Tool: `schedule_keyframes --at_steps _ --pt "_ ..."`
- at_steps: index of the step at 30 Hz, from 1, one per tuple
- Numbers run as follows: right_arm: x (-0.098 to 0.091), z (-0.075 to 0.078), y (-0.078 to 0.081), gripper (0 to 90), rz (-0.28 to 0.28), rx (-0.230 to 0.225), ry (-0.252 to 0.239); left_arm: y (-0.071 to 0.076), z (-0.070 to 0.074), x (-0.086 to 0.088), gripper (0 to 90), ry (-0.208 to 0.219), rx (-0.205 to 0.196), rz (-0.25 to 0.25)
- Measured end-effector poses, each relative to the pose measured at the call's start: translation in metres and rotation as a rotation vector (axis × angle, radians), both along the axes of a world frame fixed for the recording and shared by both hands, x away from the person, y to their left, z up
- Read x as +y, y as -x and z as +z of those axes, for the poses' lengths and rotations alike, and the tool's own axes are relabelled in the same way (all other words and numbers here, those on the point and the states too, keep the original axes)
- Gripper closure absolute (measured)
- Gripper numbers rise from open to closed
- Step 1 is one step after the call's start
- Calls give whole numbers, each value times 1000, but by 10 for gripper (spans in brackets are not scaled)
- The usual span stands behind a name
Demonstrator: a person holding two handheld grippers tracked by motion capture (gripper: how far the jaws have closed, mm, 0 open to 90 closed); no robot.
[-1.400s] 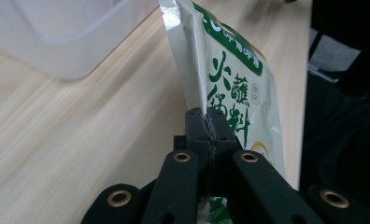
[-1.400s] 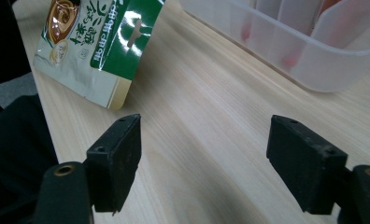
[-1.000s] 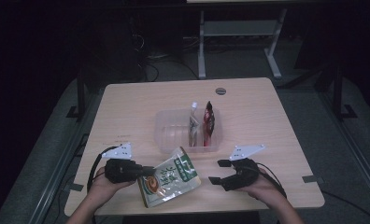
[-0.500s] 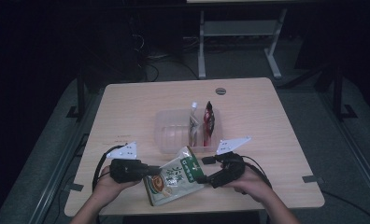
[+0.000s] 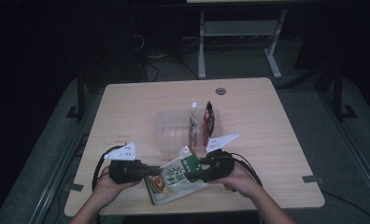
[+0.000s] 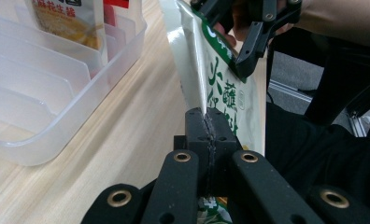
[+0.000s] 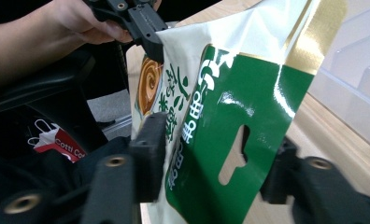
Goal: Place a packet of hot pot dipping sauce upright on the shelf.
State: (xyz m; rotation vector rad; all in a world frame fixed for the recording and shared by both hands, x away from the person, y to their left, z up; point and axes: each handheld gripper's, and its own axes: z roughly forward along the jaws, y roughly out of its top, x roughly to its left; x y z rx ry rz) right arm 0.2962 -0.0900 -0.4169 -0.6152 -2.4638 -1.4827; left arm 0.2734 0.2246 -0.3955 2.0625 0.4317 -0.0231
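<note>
Left gripper (image 5: pixel 148 171): hand low at table's near edge, jaws pinching the pouch's edge.
Right gripper (image 7: pixel 211 163): jaws spread astride the pouch's green top.
Pouch (image 5: pixel 174 179): near edge, just before the clear bin (image 5: pixel 167 135).

Both grippers black w/ brass-ringed screws: left gripper (image 5: pixel 148 171), right gripper (image 5: pixel 195 171), each w/ grey triangular plate, black cable.

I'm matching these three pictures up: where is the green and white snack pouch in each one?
High view: the green and white snack pouch lies low centre, between both hand-held grippers.
Left gripper view: the pouch rises upper centre, clamped in the near jaws.
Right gripper view: the pouch spans the centre between the open jaws.
Shared landmark: the clear plastic bin beside it.
</note>
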Motion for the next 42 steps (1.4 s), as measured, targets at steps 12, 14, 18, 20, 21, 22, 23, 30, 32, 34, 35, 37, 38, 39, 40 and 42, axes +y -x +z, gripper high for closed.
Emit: schedule_keyframes --at_steps 12,14,18,20,21,22,23,30,32,34,35,37,38,39,40,42 --pt "0 4 4 791 35 0 -47 -3 -3 4 899 -2 -41 29" --pt "0 5 6 829 44 -4 -54 -4 -3 5 898 -6 -52 30" --pt "2 8 9 877 55 -18 -72 -4 -5 5 897 -3 -64 45" --pt "3 8 11 890 60 -23 -84 -5 -6 4 897 -10 -73 49" --pt "4 9 11 892 63 -24 -91 -6 -7 4 896 -15 -72 52" --pt "5 10 12 894 65 -27 -96 -6 -7 3 895 -14 -67 56" --pt "5 10 14 895 63 -36 -94 -7 -8 3 894 -18 -70 55" --pt "4 11 13 898 45 -46 -108 -10 -9 4 742 -2 -54 91" --pt "5 12 13 897 42 -45 -115 -11 -10 5 646 -9 -59 100" --pt "5 12 14 898 41 -53 -121 -11 -11 5 584 -10 -54 109" --pt "5 12 14 898 39 -51 -124 -11 -11 4 564 -15 -57 108" --pt "6 13 15 898 39 -53 -133 -11 -13 1 525 -38 -66 108" --pt "7 14 16 897 46 -52 -141 -11 -13 0 501 -45 -64 109" --pt "7 15 16 898 48 -54 -143 -10 -15 -2 488 -53 -65 103" --pt "8 16 17 898 51 -60 -147 -10 -15 -4 473 -59 -65 96" --pt "10 18 18 898 48 -72 -147 -9 -16 -5 436 -56 -65 92"
